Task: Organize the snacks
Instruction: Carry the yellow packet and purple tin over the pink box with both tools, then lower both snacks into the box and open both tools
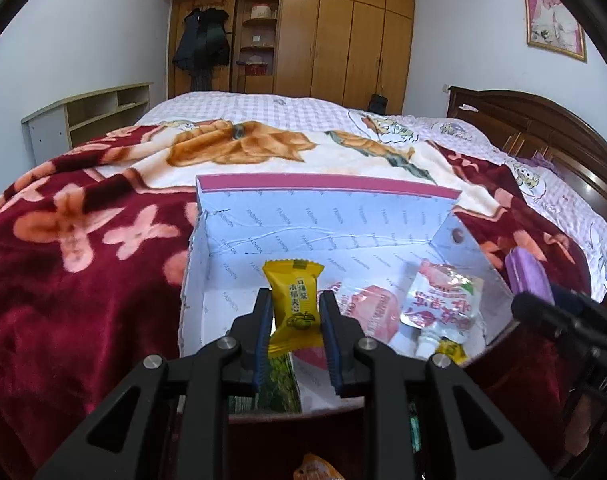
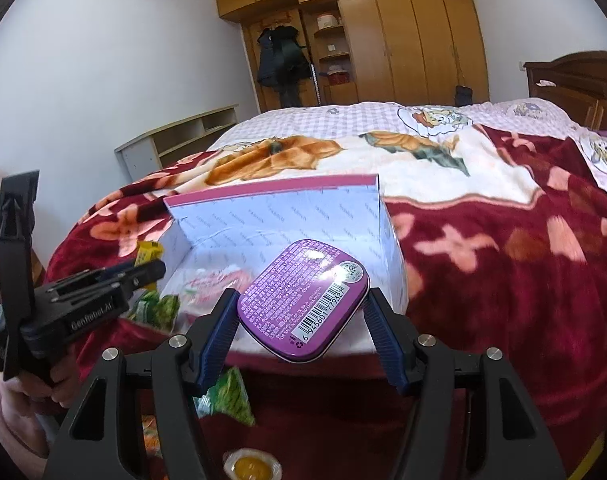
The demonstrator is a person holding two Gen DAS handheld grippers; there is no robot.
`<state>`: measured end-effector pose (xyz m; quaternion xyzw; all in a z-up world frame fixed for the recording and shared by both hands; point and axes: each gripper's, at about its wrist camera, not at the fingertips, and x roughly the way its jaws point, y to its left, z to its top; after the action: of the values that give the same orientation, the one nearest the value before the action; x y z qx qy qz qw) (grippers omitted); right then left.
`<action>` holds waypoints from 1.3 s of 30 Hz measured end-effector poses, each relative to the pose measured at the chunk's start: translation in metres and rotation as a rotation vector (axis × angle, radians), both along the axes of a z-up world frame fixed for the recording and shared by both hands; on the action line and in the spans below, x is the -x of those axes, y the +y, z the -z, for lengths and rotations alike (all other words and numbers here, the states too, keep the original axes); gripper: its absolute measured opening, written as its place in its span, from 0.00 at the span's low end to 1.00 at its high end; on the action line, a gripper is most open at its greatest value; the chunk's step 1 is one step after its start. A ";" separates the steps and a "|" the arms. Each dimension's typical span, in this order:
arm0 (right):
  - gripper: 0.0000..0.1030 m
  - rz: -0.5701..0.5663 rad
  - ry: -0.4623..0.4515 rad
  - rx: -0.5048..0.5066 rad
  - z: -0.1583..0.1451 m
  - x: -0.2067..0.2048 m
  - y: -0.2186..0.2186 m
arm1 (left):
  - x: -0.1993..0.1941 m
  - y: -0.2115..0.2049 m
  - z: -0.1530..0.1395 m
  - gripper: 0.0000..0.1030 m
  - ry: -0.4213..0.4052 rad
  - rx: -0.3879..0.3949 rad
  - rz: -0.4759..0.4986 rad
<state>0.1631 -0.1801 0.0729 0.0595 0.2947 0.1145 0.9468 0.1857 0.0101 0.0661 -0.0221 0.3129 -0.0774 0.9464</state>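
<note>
My left gripper [image 1: 295,296] is shut on a yellow snack packet [image 1: 293,306], held upright over the near edge of a white cardboard box [image 1: 323,182] with a pink rim. Inside the box lie a pink packet [image 1: 377,312], a white and red pouch [image 1: 443,300] and a small yellow piece [image 1: 452,351]. My right gripper [image 2: 302,295] is shut on a flat purple tin [image 2: 303,304], barcode side up, over the box [image 2: 271,190] front right corner. The left gripper [image 2: 103,284] and its yellow packet [image 2: 149,252] show at the left of the right wrist view.
The box sits on a red flowered blanket [image 2: 503,264] on a bed. Green packets [image 2: 229,396] and an orange jelly cup [image 2: 249,466] lie on the blanket in front of the box. A wooden headboard [image 1: 543,128] is at the right, a low shelf [image 1: 87,116] at the left.
</note>
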 end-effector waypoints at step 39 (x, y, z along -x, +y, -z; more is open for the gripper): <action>0.63 0.048 0.082 0.028 0.044 -0.095 0.001 | -0.061 -0.003 0.039 0.24 0.045 -0.069 -0.008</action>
<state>0.2581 -0.1788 0.0284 0.0578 0.3334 0.0852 0.9371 0.2465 0.0072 0.0270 0.0073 0.3366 -0.0621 0.9396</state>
